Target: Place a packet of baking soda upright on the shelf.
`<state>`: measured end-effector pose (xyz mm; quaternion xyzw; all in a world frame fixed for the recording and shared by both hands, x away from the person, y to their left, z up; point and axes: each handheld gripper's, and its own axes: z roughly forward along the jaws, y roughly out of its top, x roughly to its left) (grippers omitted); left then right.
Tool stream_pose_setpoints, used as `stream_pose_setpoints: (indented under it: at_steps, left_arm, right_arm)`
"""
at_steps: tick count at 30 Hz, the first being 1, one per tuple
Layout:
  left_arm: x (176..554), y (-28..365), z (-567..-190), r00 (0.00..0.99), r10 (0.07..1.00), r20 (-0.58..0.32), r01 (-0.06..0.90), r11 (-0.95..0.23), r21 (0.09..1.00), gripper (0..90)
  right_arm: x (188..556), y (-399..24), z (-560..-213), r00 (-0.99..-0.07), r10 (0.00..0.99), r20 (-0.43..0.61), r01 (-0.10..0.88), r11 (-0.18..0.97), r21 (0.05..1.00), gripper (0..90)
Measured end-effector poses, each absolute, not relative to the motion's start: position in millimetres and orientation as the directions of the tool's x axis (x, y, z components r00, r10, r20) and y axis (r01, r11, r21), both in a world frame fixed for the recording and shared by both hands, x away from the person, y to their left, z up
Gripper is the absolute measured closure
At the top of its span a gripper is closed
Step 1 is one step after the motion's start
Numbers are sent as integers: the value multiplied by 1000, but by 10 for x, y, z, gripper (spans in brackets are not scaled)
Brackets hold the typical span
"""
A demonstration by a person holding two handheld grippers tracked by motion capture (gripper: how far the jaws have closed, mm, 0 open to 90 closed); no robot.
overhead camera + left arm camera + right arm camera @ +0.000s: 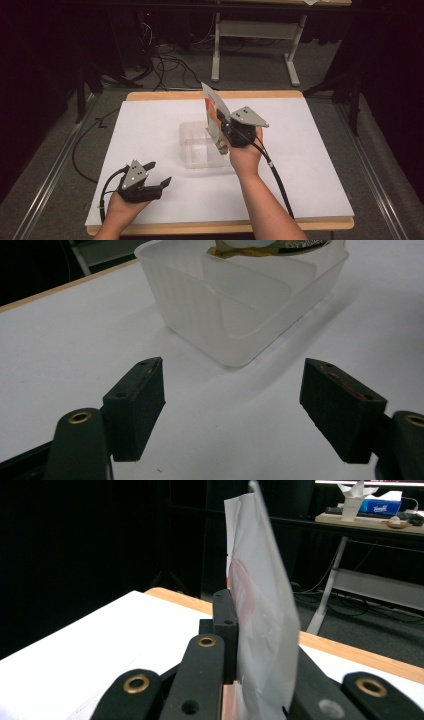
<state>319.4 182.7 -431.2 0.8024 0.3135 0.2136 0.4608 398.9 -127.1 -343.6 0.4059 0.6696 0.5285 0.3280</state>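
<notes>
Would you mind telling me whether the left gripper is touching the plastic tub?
Apart. The left gripper view shows the gripper open, with bare white table between its fingers and the tub. The high view shows the same gap.

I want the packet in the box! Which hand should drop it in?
Probably the right. The right gripper is already shut on the packet, above the box. The left gripper is open and empty, off to the box's side.
</notes>
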Motion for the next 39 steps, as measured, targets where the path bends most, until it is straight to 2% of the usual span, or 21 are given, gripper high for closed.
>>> stream_pose_setpoints:
  at_steps: [18, 30, 39]
  left_arm:
    - [3199, 1823, -4315, 715, 697, 58, 305, -385, 871, 265]
    - [3197, 1828, -4313, 714, 698, 53, 306, -379, 873, 265]
    - [3195, 1836, -4309, 714, 699, 53, 305, -378, 874, 265]
  right_arm:
    - [4059, -1131, -3564, -488, 872, -31, 206, 150, 967, 900]
    - [4078, -1191, -3767, -487, 873, -17, 224, 144, 964, 900]
    - [4043, -1186, -3790, -487, 873, -25, 228, 154, 961, 900]
